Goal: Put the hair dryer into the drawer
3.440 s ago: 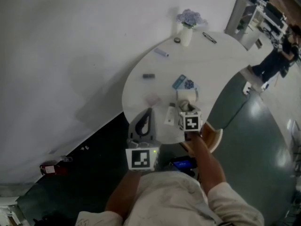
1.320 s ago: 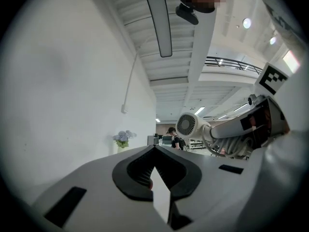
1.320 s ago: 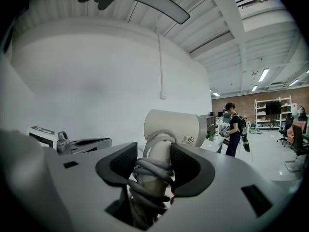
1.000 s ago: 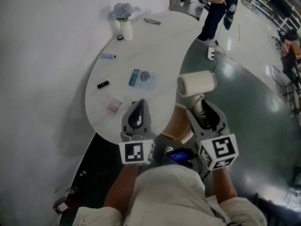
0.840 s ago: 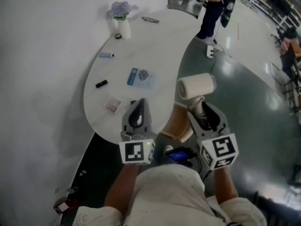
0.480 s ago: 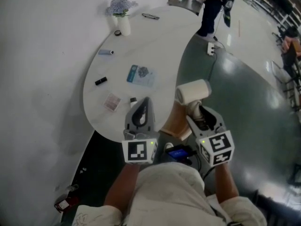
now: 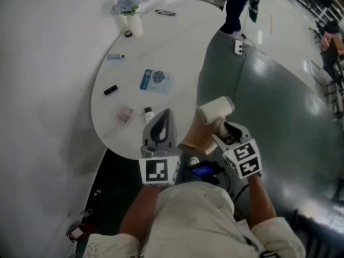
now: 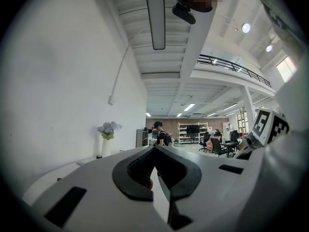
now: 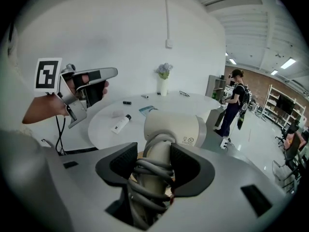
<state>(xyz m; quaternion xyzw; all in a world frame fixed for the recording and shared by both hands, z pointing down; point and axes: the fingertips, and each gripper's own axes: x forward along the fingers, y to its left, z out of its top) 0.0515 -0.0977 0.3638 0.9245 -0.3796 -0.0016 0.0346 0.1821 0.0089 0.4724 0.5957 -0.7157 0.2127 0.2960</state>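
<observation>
The cream hair dryer (image 7: 215, 109) hangs in the air just right of the white table (image 7: 161, 47), over the dark floor. My right gripper (image 7: 219, 127) is shut on its handle, which has the grey cord wound round it (image 9: 153, 178). The right gripper view shows the dryer's head (image 9: 171, 124) above the jaws of the right gripper (image 9: 157, 166). My left gripper (image 7: 164, 117) is over the table's near edge, shut with nothing in it; its pads (image 8: 145, 166) meet at the tips. No drawer is recognisable in any view.
On the table lie a white tube (image 7: 148, 113), a pink packet (image 7: 124, 113), a blue packet (image 7: 155, 81) and a flower vase (image 7: 128, 9). A tan wooden thing (image 7: 194, 140) sits below the dryer. A phone (image 7: 204, 171) is at my waist. A person (image 7: 236, 4) stands beyond the table.
The dryer has been lifted off the table and carried to its right. In the last second it came lower and nearer me. The left gripper has hardly moved.
</observation>
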